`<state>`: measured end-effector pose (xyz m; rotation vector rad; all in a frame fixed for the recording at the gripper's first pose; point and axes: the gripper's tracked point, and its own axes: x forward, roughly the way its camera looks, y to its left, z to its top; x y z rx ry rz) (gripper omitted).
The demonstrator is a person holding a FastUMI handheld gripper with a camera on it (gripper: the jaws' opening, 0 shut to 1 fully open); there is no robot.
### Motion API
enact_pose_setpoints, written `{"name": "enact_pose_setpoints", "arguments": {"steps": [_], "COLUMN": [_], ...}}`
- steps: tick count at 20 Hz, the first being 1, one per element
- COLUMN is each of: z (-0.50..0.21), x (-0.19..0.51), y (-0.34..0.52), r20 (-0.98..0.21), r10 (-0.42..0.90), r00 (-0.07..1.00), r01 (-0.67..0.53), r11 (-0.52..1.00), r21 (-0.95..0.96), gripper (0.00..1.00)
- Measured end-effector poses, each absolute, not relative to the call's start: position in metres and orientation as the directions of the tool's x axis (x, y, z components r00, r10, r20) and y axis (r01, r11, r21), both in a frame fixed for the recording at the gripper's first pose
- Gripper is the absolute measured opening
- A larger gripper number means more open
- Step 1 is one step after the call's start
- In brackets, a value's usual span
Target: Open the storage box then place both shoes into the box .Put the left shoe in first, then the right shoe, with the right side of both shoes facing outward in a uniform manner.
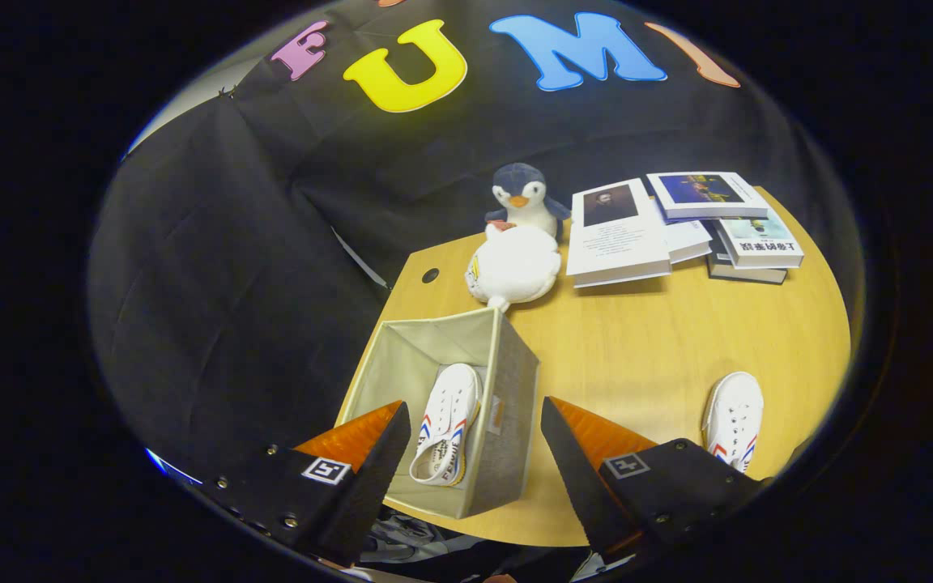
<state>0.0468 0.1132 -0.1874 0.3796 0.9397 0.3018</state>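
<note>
Overhead, the gripper [475,453] hangs spread-fingered above the storage box [507,380].

You have a round table [661,340] of pale wood-look board, smooth with a soft sheen, right of centre. At lower centre the open grey storage box [507,405] is woven cloth, matt and slightly coarse outside, with a smoother beige lining. The white shoe [446,421] inside it looks like matt canvas; so does the second white shoe [734,417] at lower right. Above the box, the white plush toy [515,267] and navy plush penguin [525,198] are fuzzy fabric. Your gripper [475,453], fingers spread over the box, has ribbed pads. The paper books [677,227] at upper right have smooth covers.
</note>
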Motion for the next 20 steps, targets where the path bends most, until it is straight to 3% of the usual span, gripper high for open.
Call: {"name": "enact_pose_setpoints", "arguments": {"steps": [10,20], "z": [-0.208,-0.267], "x": [0.015,-0.019], "y": [-0.012,-0.112], "r20": [-0.755,-0.826], "r10": [0.277,0.18], "r00": [0.594,0.534], "r01": [0.014,0.075], "r11": [0.935,0.963], "r21": [0.354,0.258], "gripper": [0.98,0.98]}}
